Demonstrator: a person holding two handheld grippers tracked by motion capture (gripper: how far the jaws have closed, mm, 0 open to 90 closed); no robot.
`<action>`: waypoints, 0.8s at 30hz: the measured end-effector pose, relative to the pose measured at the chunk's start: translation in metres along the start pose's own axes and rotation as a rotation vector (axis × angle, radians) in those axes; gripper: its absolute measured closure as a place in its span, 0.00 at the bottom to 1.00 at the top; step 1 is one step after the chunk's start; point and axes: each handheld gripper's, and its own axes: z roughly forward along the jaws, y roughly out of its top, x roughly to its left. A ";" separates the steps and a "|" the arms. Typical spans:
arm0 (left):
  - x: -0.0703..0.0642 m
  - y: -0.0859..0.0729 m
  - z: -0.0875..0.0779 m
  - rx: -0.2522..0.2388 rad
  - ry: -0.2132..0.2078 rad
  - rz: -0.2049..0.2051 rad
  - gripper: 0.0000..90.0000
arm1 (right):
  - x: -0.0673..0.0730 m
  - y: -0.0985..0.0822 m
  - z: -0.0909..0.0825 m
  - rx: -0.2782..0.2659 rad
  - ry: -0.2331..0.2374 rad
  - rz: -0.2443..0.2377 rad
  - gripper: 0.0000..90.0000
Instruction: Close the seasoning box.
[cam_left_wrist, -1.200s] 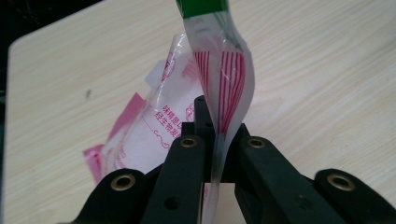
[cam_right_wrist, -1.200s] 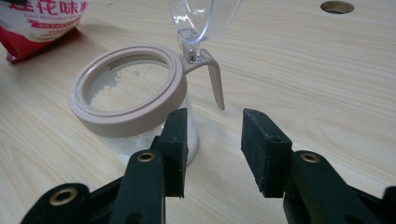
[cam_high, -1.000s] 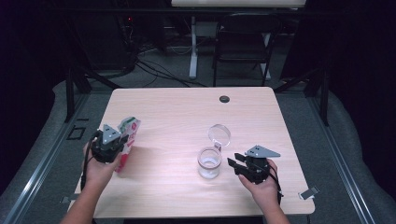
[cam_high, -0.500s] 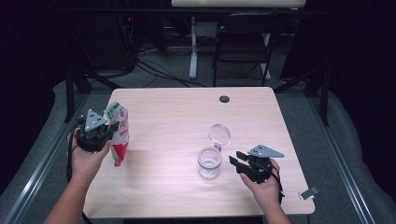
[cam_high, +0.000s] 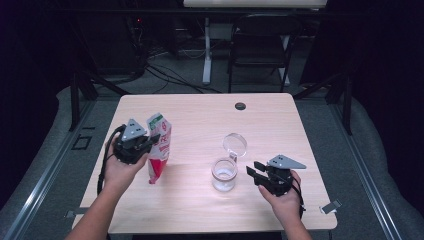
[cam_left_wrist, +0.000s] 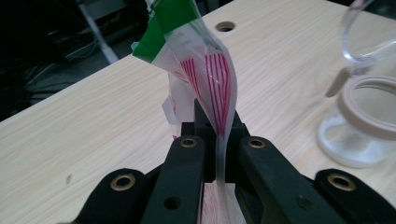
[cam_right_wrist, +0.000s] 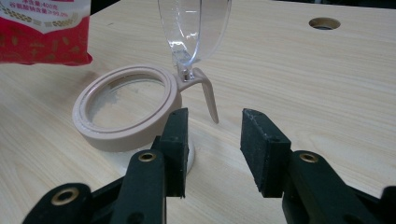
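Note:
A red, white and green pouch (cam_high: 159, 147) stands upright at the table's left, its bottom near the wood. My left gripper (cam_high: 148, 141) is shut on the pouch's edge; in the left gripper view the thin plastic (cam_left_wrist: 212, 88) runs between the closed jaws. A clear glass jar (cam_high: 224, 173) with a beige rim sits mid-table, its clear hinged lid (cam_high: 234, 145) swung up and open. My right gripper (cam_high: 254, 172) is open just right of the jar. In the right gripper view the jar's rim (cam_right_wrist: 126, 107) lies ahead and left of the spread jaws, with the lid (cam_right_wrist: 194, 28) above.
The light wooden table (cam_high: 280, 130) has a round black grommet hole (cam_high: 240, 106) near its far edge. A dark chair (cam_high: 257, 45) and a white desk leg (cam_high: 206, 47) stand beyond the table. Grey floor surrounds it.
My left gripper has carried the pouch rightward and nearer the jar, turning it more upright. The right gripper has stayed open beside the jar.

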 end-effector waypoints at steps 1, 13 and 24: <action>-0.004 0.002 0.002 -0.003 -0.010 0.004 1.00 | 0.000 0.000 0.000 0.000 0.000 0.001 0.69; -0.046 0.024 0.021 -0.027 -0.132 0.089 1.00 | -0.002 0.000 -0.001 -0.010 -0.002 0.007 0.68; -0.067 0.002 0.028 -0.037 -0.282 0.102 1.00 | 0.002 0.003 -0.005 -0.041 0.026 -0.030 0.67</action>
